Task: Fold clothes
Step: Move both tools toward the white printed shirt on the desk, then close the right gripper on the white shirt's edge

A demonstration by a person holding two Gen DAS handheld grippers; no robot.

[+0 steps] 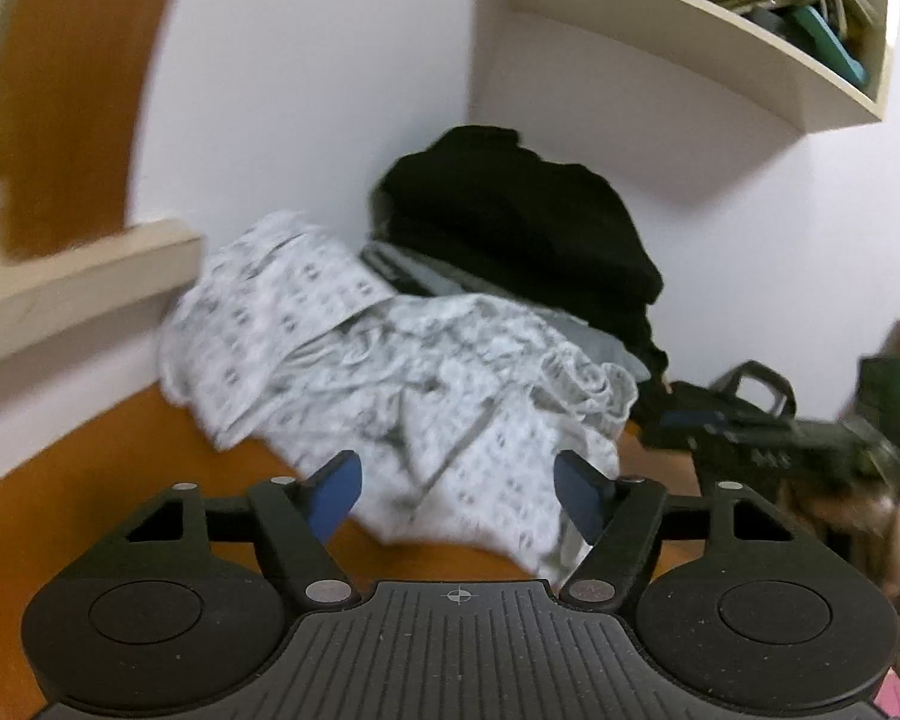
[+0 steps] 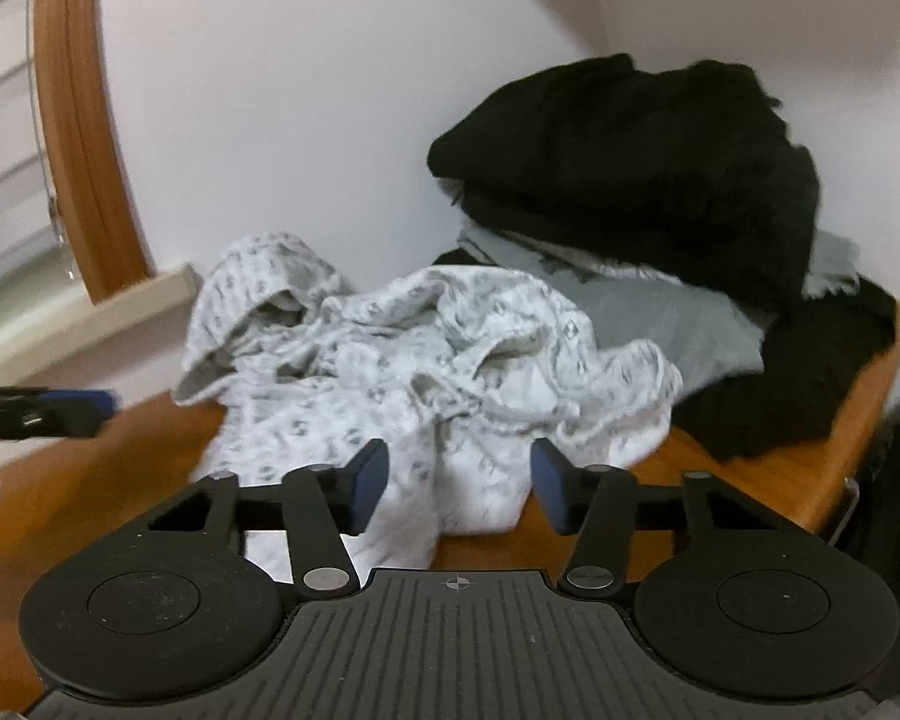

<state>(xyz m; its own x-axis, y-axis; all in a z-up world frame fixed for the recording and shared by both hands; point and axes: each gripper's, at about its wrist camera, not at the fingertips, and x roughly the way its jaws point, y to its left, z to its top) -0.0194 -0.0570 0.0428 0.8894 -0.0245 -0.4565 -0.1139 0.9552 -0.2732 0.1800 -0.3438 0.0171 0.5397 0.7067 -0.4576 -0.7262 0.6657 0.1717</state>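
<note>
Both grippers, left [image 1: 457, 495] and right [image 2: 459, 483], hover with jaws apart and nothing between the pads, aimed at the crumpled white patterned garment [image 2: 426, 372] on the tabletop [image 2: 810, 456], in front of a stack of dark clothes [image 2: 630, 138]. It looks soft and light (likely to sag), so pinching a hem edge or corner seems best.

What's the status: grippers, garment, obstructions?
Left gripper and right gripper open, empty. White patterned garment crumpled, unfolded on wooden table. Black clothes pile crowds behind it.
</note>
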